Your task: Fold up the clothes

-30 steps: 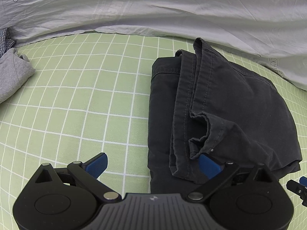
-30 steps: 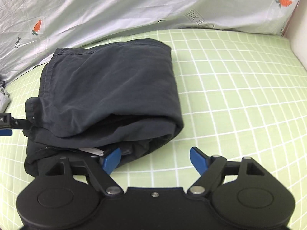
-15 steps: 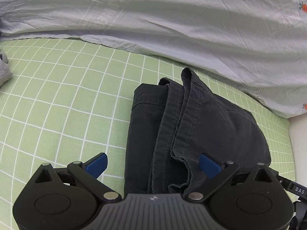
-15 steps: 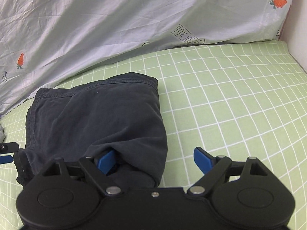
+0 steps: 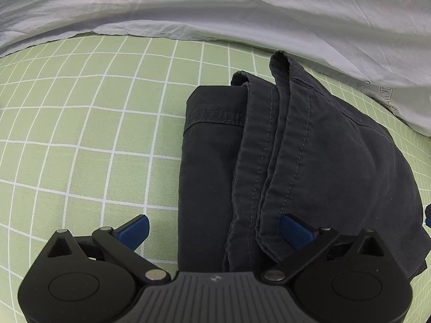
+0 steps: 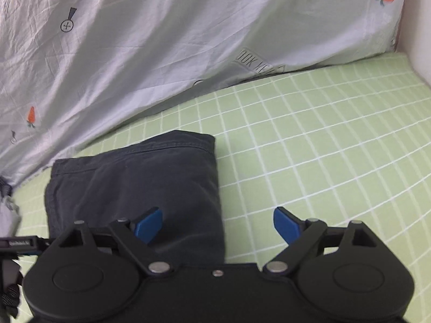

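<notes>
A pair of dark grey trousers [image 5: 309, 161] lies folded in a thick stack on the green checked sheet [image 5: 80, 134]. My left gripper [image 5: 215, 231] is open and empty over the stack's near left edge, one blue pad over the sheet, the other over the fabric. In the right wrist view the same trousers [image 6: 134, 180] lie at lower left. My right gripper [image 6: 218, 223] is open and empty, straddling the stack's right edge, left pad over the fabric, right pad over the sheet [image 6: 309, 148].
A white duvet with carrot prints [image 6: 161, 40] is bunched along the far side of the bed [image 5: 242, 5]. A white wall or board [image 6: 417, 27] bounds the bed at the right. A bit of grey cloth [image 6: 8, 210] lies at the far left.
Both grippers have pulled back and risen off the trousers. The right gripper's left pad has come out from under the fold. The trousers lie flatter.
</notes>
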{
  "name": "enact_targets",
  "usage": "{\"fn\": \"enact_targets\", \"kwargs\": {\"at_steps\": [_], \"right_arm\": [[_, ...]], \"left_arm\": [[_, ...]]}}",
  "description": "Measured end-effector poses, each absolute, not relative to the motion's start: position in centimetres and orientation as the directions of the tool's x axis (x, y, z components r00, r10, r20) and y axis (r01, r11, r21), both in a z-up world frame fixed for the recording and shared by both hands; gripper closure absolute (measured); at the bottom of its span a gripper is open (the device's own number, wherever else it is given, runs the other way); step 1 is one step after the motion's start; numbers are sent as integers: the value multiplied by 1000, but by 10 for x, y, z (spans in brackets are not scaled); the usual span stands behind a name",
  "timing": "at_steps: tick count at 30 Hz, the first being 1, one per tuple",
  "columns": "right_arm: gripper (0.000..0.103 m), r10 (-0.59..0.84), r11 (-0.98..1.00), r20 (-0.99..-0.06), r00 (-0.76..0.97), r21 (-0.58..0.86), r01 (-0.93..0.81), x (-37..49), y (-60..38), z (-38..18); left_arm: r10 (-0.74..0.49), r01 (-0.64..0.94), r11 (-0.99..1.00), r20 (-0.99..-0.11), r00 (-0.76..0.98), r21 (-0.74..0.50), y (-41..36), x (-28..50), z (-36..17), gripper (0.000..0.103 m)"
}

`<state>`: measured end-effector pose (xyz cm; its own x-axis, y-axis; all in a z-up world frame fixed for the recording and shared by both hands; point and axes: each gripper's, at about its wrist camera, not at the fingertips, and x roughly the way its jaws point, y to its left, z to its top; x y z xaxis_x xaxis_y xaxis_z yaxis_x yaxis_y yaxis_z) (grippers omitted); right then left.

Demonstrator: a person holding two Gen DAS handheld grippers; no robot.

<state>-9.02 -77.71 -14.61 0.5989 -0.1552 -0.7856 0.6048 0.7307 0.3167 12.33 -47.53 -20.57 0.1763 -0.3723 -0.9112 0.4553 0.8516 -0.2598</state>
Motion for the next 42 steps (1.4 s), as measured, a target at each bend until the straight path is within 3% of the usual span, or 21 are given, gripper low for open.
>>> {"fn": "enact_targets", "kwargs": {"at_steps": [2, 10, 11, 13, 14, 16, 17, 19, 22, 29, 42], "right_arm": [[13, -64, 713, -765, 641, 415, 566, -77, -785, -163], [11, 76, 714, -782, 618, 475, 514, -43, -789, -199], [13, 80, 710, -778, 623, 484, 512, -44, -788, -198], [36, 62, 728, -761, 646, 477, 492, -45, -780, -193], [41, 24, 776, -759, 651, 425, 466, -45, -769, -188], [65, -85, 879, -762, 642, 245, 408, -43, -739, -175], [69, -135, 894, -758, 638, 185, 408, -45, -725, -169], [80, -179, 872, -746, 641, 181, 455, -54, -712, -157], [85, -203, 836, -719, 665, 227, 500, -79, -704, -141], [87, -294, 762, -721, 627, 219, 610, -159, -696, -125], [87, -400, 692, -713, 576, 177, 700, -270, -787, -109]], "left_arm": [[-396, 435, 849, -906, 150, -299, -475, 126, -211, 0], [-423, 400, 854, -891, 164, -332, -478, 120, -218, 2], [-438, 396, 849, -884, 162, -348, -479, 118, -217, 11], [-457, 393, 845, -871, 180, -362, -481, 112, -211, 24], [-463, 395, 843, -865, 192, -364, -482, 108, -208, 37], [-466, 431, 834, -858, 217, -344, -482, 101, -201, 53], [-468, 446, 830, -854, 229, -335, -482, 98, -198, 66], [-478, 433, 832, -845, 241, -347, -477, 95, -192, 75], [-497, 439, 825, -826, 265, -356, -471, 83, -175, 85], [-561, 625, 718, -787, 258, -306, -483, 20, -144, 87], [-611, 717, 614, -774, 168, -330, -599, -74, -131, 88]]}}
